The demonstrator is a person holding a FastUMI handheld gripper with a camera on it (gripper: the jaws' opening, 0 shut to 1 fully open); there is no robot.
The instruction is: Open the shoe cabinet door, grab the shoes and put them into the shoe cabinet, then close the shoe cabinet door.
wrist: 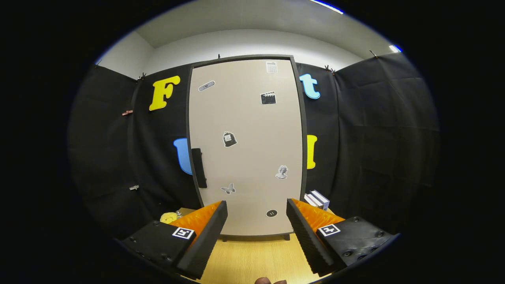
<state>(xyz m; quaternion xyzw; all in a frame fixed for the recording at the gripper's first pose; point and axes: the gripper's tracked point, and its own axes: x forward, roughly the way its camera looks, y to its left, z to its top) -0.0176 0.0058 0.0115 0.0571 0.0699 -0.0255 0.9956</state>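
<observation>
Straight ahead of the gripper stands the shoe cabinet, a tall unit on short dark feet at the far end of a wooden floor; its pale door is shut flush in a dark frame; a black handle runs upright along the door's left edge, about halfway up; 7 small stickers dot the door's face, too small to make out well; the gripper's 2 fingers are spread wide apart with nothing between them, so it is released and grasping nothing; the door's lower part shows in the gap between the fingers, well beyond their tips; a yellow soft object lies on the floor left of the cabinet, just past the left finger; what it is cannot be told; a white box sits right of the cabinet's base, beyond the right finger; a bit of a person's hand peeks up beneath the fingers; black cloth hangs on both sides of the cabinet, below a white wall.
</observation>
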